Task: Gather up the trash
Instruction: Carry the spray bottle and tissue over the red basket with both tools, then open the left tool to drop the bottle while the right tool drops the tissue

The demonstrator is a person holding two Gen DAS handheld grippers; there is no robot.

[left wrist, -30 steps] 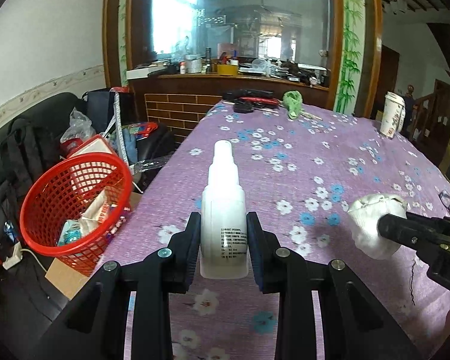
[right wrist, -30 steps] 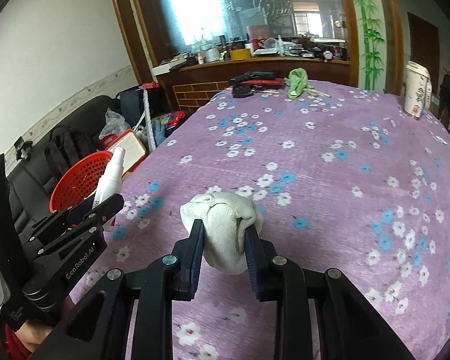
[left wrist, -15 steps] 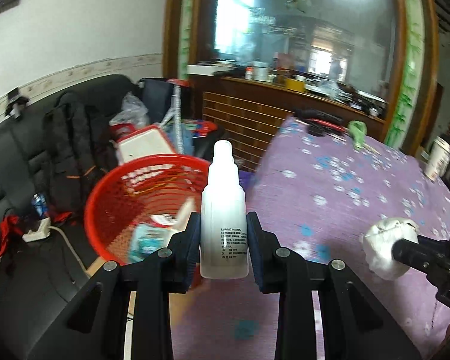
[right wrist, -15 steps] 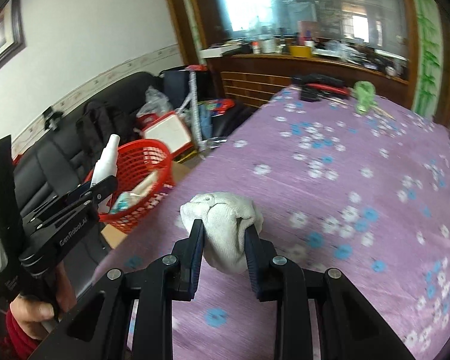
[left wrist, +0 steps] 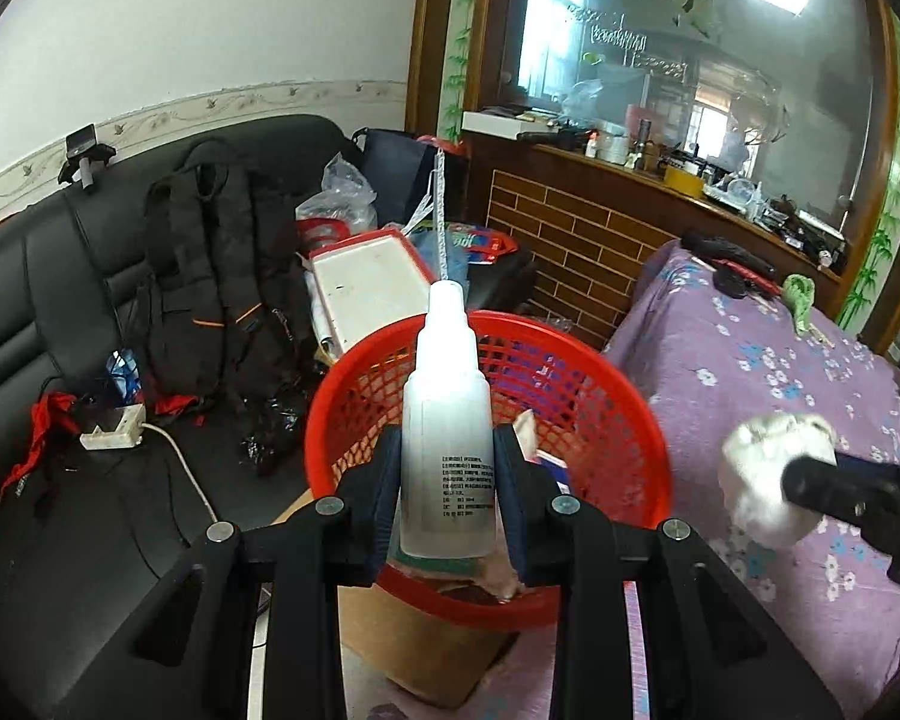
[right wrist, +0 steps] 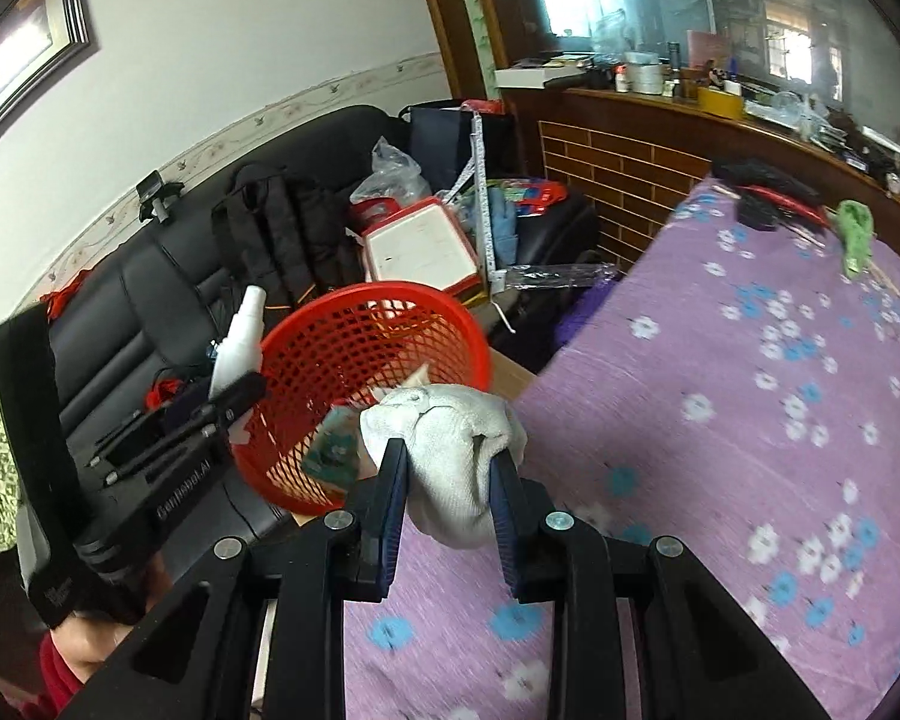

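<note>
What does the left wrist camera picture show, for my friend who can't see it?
The left gripper holds a white plastic bottle upright over a red mesh basket that has some trash inside. To the right, the right gripper holds a crumpled white wad above a purple flowered tablecloth.

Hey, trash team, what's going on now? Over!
Left gripper shut on white bottle, in front of red basket. Right gripper shut on white wad, beside basket. Nothing blocking.

The white bottle [left wrist: 448,450] hides part of the red basket's [left wrist: 618,384] contents.
</note>
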